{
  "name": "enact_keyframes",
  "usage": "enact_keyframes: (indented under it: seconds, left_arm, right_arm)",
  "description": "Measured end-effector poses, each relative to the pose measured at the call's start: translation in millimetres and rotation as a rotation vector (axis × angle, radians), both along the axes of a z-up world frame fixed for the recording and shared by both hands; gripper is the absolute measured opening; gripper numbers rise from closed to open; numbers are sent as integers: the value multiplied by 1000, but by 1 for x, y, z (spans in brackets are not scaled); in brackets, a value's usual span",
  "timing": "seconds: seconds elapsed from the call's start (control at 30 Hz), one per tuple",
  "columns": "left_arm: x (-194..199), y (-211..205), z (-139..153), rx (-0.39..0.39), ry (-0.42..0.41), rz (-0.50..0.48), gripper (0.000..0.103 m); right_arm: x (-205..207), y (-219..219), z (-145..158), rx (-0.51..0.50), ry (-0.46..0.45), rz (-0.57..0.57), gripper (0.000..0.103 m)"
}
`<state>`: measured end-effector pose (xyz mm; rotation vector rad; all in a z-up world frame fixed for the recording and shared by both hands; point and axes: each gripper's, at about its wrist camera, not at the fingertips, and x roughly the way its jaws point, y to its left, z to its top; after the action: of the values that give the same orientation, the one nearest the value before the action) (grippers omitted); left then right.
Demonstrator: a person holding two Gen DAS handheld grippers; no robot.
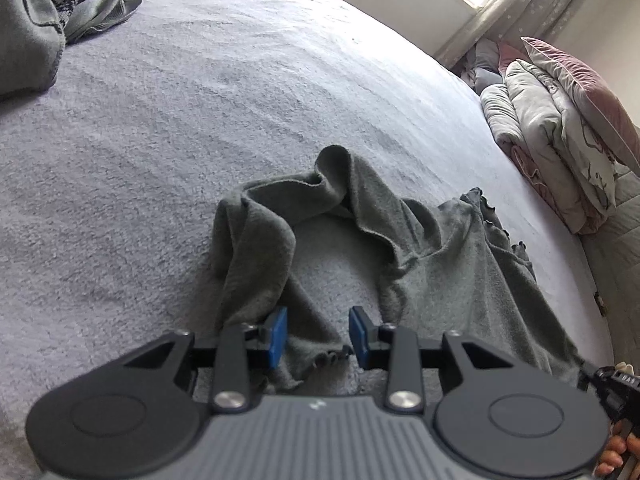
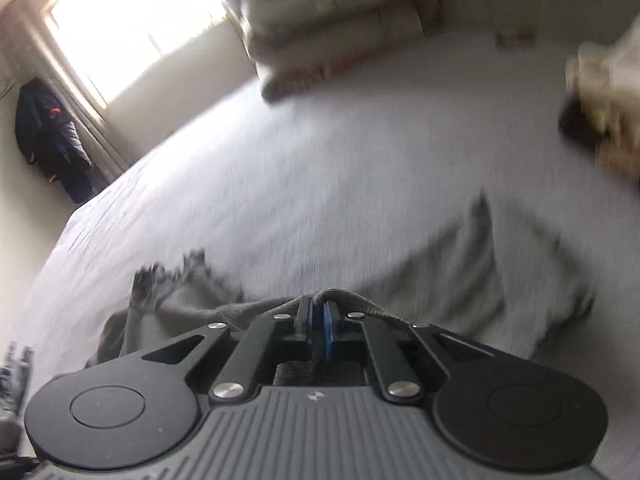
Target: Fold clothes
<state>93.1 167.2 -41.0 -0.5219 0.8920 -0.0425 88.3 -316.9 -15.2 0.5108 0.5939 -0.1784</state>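
Left tongs [image 1: 318, 338]: tilted down toward the bed, blue pads [image 1: 277, 336] apart, a frilled edge of the grey garment [image 1: 436, 276] lying between them, not pinched. Fingertips of a hand [image 1: 618, 450] show at the lower right corner of that view.

Right tongs [image 2: 317, 314]: tilted down, pads drawn together and clamped on a raised fold of the same grey garment; this view is blurred, so the cloth's outline beyond the grip is uncertain.

Grey garment: crumpled on the bed [image 1: 200, 120], near its edge, just ahead of both tongs.

Bed: pale lilac cover. A second grey garment [image 1: 52, 16] lies far across it.

Beyond: stacked bedding and pillows [image 1: 560, 128], a bright window [image 2: 132, 20], a dark coat [image 2: 56, 140] hanging in the corner.
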Motion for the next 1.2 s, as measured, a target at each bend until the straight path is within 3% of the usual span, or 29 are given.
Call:
enact_keyframes:
  seconds: [0.13, 0.3, 0.43, 0.5, 0.73, 0.8, 0.83, 0.9, 0.97, 1.0, 1.1, 1.2]
  left_arm:
    - [2, -5, 0, 19, -12, -13, 35]
    - [3, -9, 2, 29, -47, -36, 35]
    - [11, -9, 1, -7, -97, -63, 34]
    - [19, -8, -4, -46, -105, -55, 34]
    - [54, -7, -22, -200, -135, -62, 33]
    - [61, -12, -25, -187, -139, -57, 23]
    - [64, -14, -27, -177, -140, -55, 2]
    - [66, -18, -26, -129, -167, -46, 1]
    - [62, -19, -19, -91, -225, -32, 1]
    - [59, -19, -14, -77, -256, -26, 1]
    - [56, -21, -3, -6, -313, -22, 1]
    - [59, -30, -9, 97, -293, -39, 2]
  right_arm:
    - [0, 1, 8, -81, -78, -20, 6]
    - [3, -6, 3, -77, -73, -6, 10]
    - [3, -12, -4, -11, -31, -3, 16]
    - [0, -16, -7, 41, -11, -6, 30]
    - [-5, -27, -28, 241, 63, 9, 30]
    - [-3, -27, -35, 279, 75, 16, 30]
    - [0, -26, -39, 292, 80, 19, 30]
    - [3, -21, -42, 289, 74, 29, 30]
    - [6, -16, -44, 271, 59, 38, 11]
    - [7, -14, -40, 242, 43, 28, 8]
    - [9, -5, -26, 131, -22, 9, 7]
    - [16, 7, -27, 45, 16, 21, 7]
